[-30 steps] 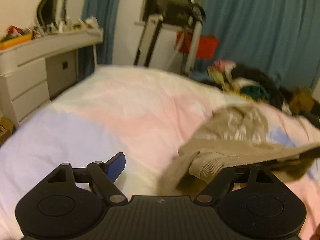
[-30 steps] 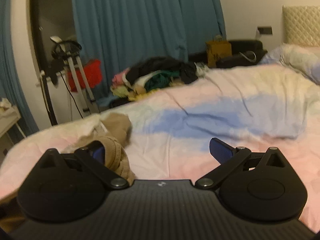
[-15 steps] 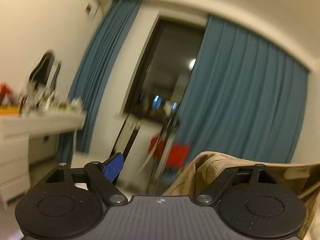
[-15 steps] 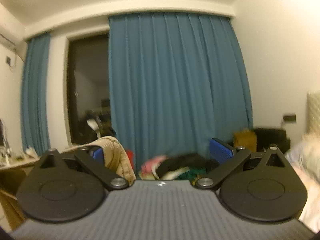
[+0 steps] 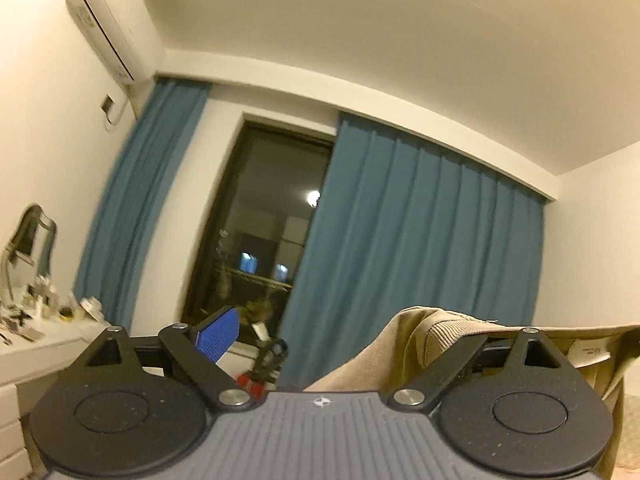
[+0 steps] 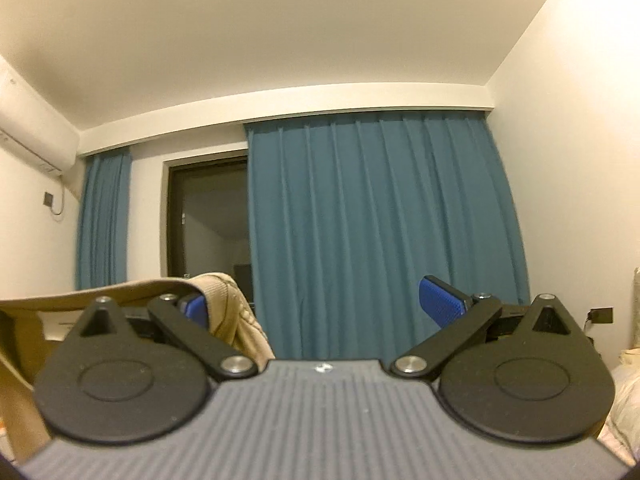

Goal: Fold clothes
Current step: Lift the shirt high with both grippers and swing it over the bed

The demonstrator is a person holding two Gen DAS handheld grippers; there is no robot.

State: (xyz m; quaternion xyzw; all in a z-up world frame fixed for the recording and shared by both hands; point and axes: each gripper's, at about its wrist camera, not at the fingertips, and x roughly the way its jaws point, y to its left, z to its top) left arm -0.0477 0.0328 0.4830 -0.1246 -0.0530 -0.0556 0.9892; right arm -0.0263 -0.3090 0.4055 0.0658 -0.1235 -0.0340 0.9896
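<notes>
We face a dark window (image 5: 256, 240) flanked by blue curtains (image 5: 412, 248) under a white ceiling (image 5: 360, 20). Left of the window, high on the cream wall, hangs an air conditioner (image 5: 116, 20); below it stands a cluttered white dresser (image 5: 48, 344) with a mirror (image 5: 30, 240).

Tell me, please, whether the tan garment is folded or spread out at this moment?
Spread, not folded: the tan garment hangs stretched, one edge draped over a finger of the left gripper, another over the right gripper. Its lower part is out of view.
</notes>
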